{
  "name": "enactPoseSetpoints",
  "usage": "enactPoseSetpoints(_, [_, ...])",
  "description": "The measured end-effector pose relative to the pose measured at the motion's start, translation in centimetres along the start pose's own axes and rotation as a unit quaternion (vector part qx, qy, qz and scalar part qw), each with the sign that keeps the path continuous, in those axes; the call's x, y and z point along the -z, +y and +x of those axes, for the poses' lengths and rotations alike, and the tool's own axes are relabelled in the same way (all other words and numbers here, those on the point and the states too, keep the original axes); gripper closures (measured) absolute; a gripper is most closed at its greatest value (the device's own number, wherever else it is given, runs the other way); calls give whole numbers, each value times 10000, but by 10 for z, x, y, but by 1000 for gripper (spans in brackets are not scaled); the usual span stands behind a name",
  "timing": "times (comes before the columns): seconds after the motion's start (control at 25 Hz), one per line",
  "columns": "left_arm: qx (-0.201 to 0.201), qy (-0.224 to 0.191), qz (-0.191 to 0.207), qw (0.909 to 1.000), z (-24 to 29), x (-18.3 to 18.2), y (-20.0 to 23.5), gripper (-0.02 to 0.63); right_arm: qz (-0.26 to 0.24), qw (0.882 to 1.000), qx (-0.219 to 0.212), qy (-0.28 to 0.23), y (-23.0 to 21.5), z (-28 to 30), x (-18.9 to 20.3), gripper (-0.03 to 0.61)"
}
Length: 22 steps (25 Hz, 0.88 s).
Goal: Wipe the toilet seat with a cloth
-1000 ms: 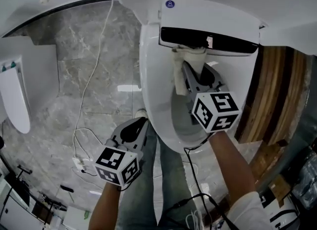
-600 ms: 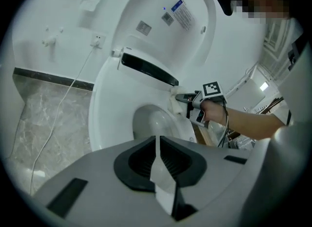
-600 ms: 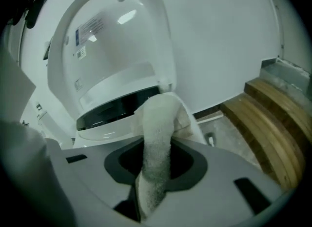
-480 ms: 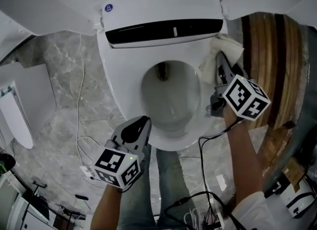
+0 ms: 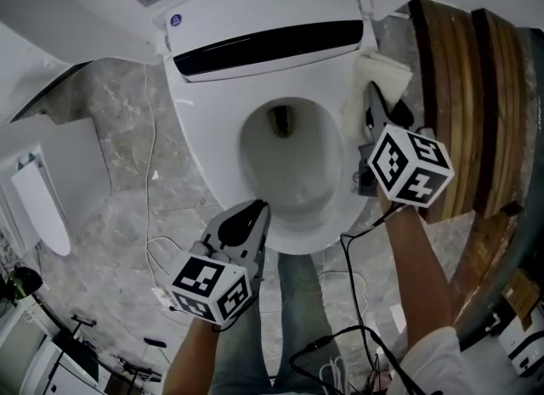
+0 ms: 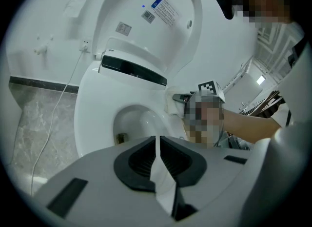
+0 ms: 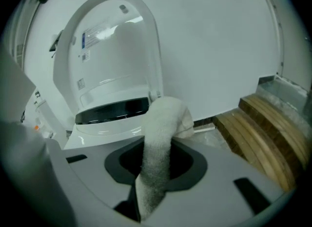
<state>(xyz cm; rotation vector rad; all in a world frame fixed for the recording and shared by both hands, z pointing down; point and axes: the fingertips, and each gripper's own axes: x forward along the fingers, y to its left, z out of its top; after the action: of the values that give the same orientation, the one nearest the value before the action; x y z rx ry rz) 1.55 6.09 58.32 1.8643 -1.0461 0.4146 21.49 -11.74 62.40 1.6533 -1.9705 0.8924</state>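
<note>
The white toilet seat (image 5: 204, 147) lies down around the bowl, and its lid (image 6: 156, 21) stands raised. My right gripper (image 5: 372, 100) is shut on a cream cloth (image 5: 378, 75) and rests it on the seat's rear right part, next to the hinge end. In the right gripper view the cloth (image 7: 163, 123) hangs out between the jaws in front of the seat's black rear strip (image 7: 114, 110). Just below the seat's front edge my left gripper (image 5: 253, 213) hovers shut, with nothing held. In the left gripper view its jaws show only a thin slit (image 6: 156, 143).
Wooden slats (image 5: 459, 87) run along the toilet's right side, close to the right gripper. A white cable (image 5: 153, 172) trails over the marble floor at left, near a white fixture (image 5: 38, 206). A black cable (image 5: 348, 283) hangs from the right gripper beside the person's legs (image 5: 289, 300).
The right gripper has swept the cloth from the rear middle of the seat, under the black strip, to the rear right side. The left gripper has shifted slightly toward the seat's front edge.
</note>
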Motion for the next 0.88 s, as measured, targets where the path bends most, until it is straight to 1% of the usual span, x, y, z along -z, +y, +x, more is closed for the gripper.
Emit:
enactPoseSetpoints(0.08, [1,-33,28,10000,-4,0,-3,574,-326,9994,-29,-130,10,-20,-6,482])
enactPoseSetpoints(0.12, [15,-57,52,10000,-7,-1,-5,574,-364,9991,-59,-190,15,-32,-9,482])
enactPoseSetpoints(0.2, [78,-135,130,9998,-15,-7,-15,574,-263,9992,-177,-228,23,-57,-8,482])
enactPoseSetpoints(0.28, [176,-276,284,9991,-23,-22,-29,574,-134,9992,-296,-245,32,-81,-8,482])
enactPoseSetpoints(0.4, [292,-555,605,9962,-41,-55,-53,574,9,9988,-264,-420,44,-115,-25,482])
enactPoseSetpoints(0.48, [333,-691,747,9943,-62,-75,-71,574,200,9981,-218,-532,55,-145,-38,482])
enactPoseSetpoints(0.56, [383,-757,743,9936,-91,-90,-89,574,487,9968,-232,-595,71,-179,-47,482])
enactPoseSetpoints(0.64, [456,-828,607,9937,-119,-102,-103,574,714,9951,-258,-627,89,-213,-56,482])
enactPoseSetpoints(0.76, [546,-930,427,9932,-155,-117,-123,574,843,9934,-364,-690,116,-258,-70,482])
enactPoseSetpoints(0.88, [551,-849,411,9940,-187,-122,-142,574,917,9923,-473,-680,143,-303,-79,482])
